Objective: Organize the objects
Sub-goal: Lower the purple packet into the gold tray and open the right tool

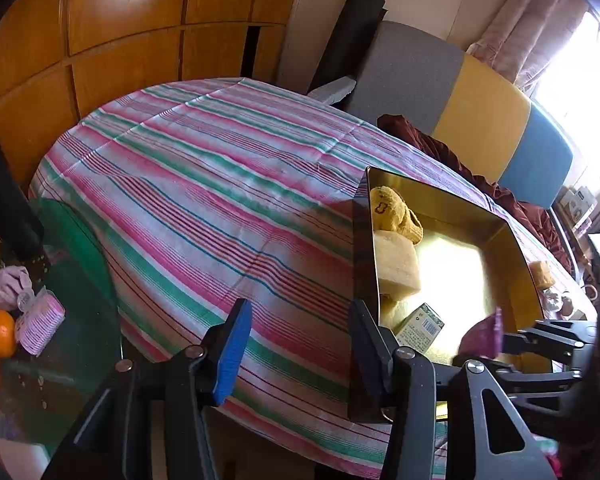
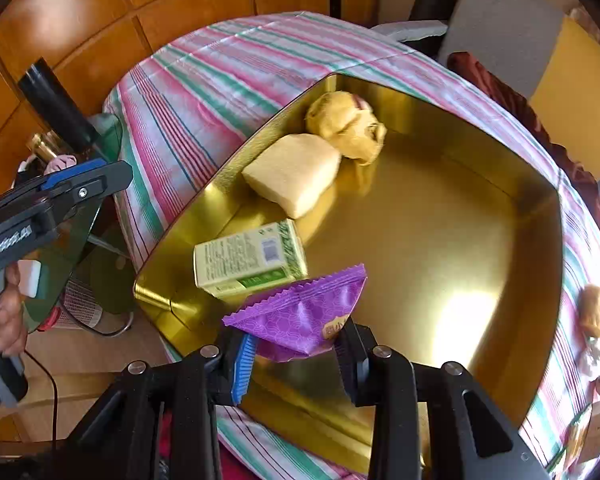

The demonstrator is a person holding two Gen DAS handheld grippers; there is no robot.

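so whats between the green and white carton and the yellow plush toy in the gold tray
A pale sponge-like block lies between the green and white carton and the yellow plush toy inside the gold tray, clearest in the right wrist view.

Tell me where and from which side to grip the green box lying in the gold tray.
Grip the green box across its long side faces, coming from above. It lies flat on the gold tray floor with its broad face up. The tray wall closes off its left, and the purple packet, held in the right gripper, blocks the near side.
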